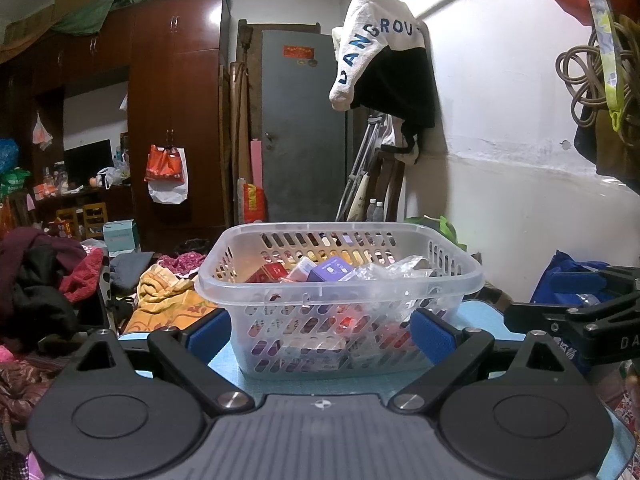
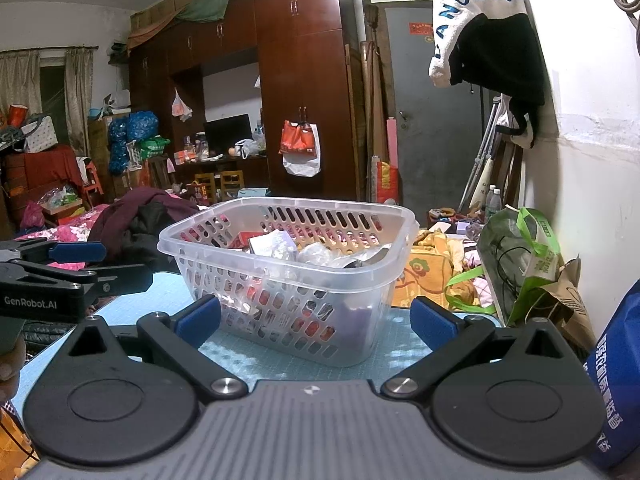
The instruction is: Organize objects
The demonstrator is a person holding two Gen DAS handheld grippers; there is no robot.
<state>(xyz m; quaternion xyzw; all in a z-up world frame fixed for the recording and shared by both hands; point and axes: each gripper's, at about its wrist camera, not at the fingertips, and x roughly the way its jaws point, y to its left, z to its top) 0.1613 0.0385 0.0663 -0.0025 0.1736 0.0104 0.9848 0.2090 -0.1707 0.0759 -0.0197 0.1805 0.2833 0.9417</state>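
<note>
My two hand-held grippers face a clear plastic basket [image 1: 336,280] on a light blue mat [image 1: 224,354], both spread wide and holding nothing. The basket, slotted along its walls, sits on the mat with small packets heaped inside: a purple box [image 1: 330,271], a red box [image 1: 272,271] and crinkled clear wrapping [image 1: 394,268], all below or about level with the basket's rim.

The left gripper [image 1: 322,334] points squarely at the basket's near long wall, blue pads flanking its lower corners, so the basket's long axis runs across my line of approach. The right gripper [image 2: 316,320] meets the basket [image 2: 288,268] at a corner, the basket turned diagonally to it and lying slightly left of its centre line. In the right wrist view the left gripper's fingers [image 2: 80,252] show to the left of the basket; in the left wrist view the right gripper's fingers [image 1: 576,278] show to its right.

Both look about equally near; the left is the better aligned, I judge. A green bag [image 2: 524,256] slumps right of the basket, off the mat.
</note>
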